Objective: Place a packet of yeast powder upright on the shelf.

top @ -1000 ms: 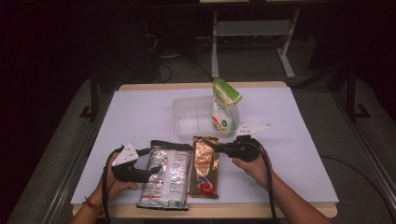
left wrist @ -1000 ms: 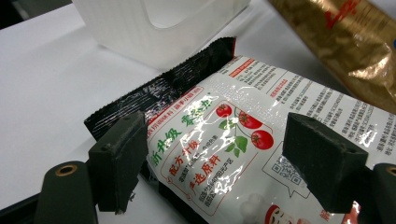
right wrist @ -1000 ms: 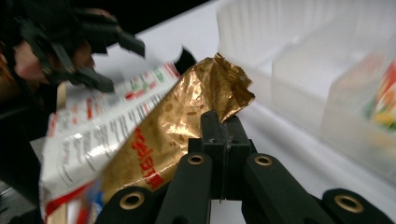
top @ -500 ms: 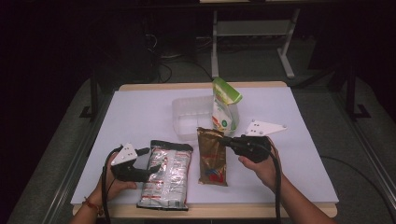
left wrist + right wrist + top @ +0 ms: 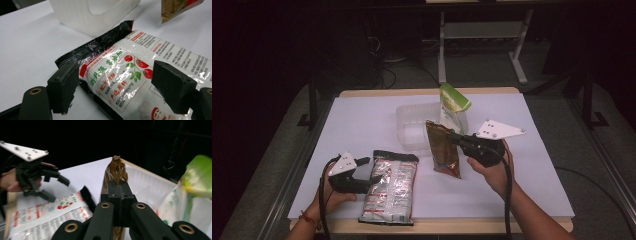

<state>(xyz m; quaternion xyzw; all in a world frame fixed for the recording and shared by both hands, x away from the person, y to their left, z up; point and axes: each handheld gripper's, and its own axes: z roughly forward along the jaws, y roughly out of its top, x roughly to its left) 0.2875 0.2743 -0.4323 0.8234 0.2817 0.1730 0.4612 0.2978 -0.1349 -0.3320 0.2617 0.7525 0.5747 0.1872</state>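
Now the right gripper is clamped on a brown foil snack pouch, held above the table; left gripper, jaws apart, straddles a silver tomato-print packet w/o pinching.

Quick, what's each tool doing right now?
Left tool: open, astride the silver snack packet.
Right tool: shut on the brown pouch.

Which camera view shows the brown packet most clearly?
The high view: the brown packet shows nearly whole, lifted off the table, with the right gripper shut on its edge. The right gripper view gives an edge-on sliver above the closed jaws. The left gripper view catches one corner at the top right.
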